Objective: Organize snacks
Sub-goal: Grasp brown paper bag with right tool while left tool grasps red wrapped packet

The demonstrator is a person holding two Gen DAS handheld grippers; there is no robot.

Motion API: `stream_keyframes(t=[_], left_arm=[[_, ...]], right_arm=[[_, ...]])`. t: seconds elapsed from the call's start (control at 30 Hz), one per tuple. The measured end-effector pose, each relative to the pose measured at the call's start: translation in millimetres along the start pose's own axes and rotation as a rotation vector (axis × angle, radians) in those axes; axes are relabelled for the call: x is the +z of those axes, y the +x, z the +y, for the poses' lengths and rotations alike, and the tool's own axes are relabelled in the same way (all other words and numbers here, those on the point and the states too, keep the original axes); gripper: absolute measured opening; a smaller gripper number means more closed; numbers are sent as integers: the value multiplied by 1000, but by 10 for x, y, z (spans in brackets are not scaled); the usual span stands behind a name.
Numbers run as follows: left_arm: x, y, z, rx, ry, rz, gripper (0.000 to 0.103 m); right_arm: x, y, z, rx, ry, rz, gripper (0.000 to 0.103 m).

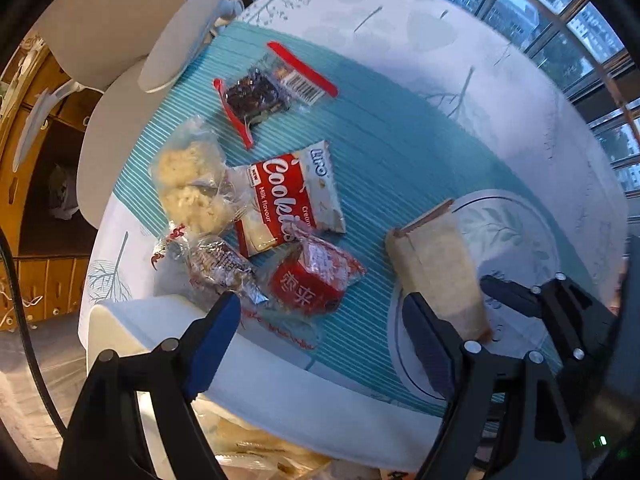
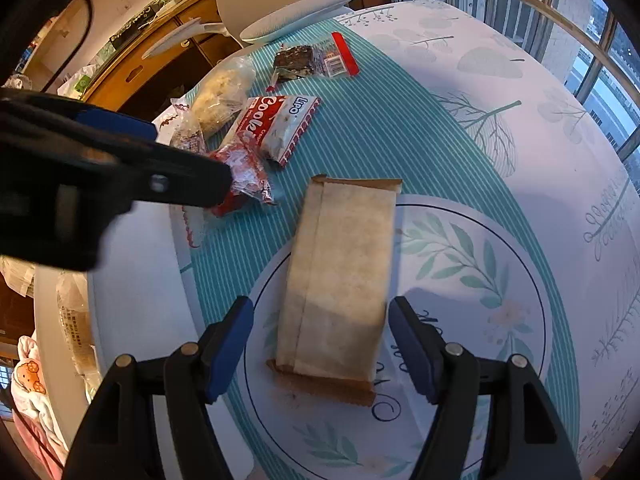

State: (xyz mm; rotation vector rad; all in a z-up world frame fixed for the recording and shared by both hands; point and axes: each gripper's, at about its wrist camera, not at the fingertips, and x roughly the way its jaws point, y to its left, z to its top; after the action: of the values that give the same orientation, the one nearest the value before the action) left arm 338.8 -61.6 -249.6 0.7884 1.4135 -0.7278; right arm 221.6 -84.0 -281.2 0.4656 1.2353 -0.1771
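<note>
left gripper (image 1: pixel 320 332) jaws wide, nothing held | right gripper (image 2: pixel 320 344) jaws spread astride beige paper-wrapped snack bar (image 2: pixel 340 276), untouched | pink cartoon cloth (image 2: pixel 28 380) seen in right wrist view only

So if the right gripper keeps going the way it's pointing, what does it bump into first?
Most likely the long beige paper-wrapped snack packet, lying partly on the white leaf-patterned plate. The open right gripper has a finger either side of the packet; how far above it hangs is unclear.
</note>
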Motion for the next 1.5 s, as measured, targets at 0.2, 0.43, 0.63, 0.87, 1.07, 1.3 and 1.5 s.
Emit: stream_keyframes(t=[0.2,0.43,0.63,0.87,1.07,1.3,1.5], left_arm=[[65,173,-30,32,10,37,82],[137,355,-50,73,9,67,80],[217,415,-69,112,11,66,79],[226,431,-96,121,25,51,70],[215,413,-125,93,7,51,63],[158,403,-41,61,-33,49,58],[108,391,11,36,-73,51,57]], right_arm=[[18,70,24,-4,-3,12,71],[26,126,137,-55,-45,19,71],[-5,174,259,-124,-86,28,66],[-48,205,351,-161,-132,33,58],[-73,206,350,-136,-160,51,56],[-37,176,270,-111,-144,80,56],[-40,159,134,-104,-125,120,55]])
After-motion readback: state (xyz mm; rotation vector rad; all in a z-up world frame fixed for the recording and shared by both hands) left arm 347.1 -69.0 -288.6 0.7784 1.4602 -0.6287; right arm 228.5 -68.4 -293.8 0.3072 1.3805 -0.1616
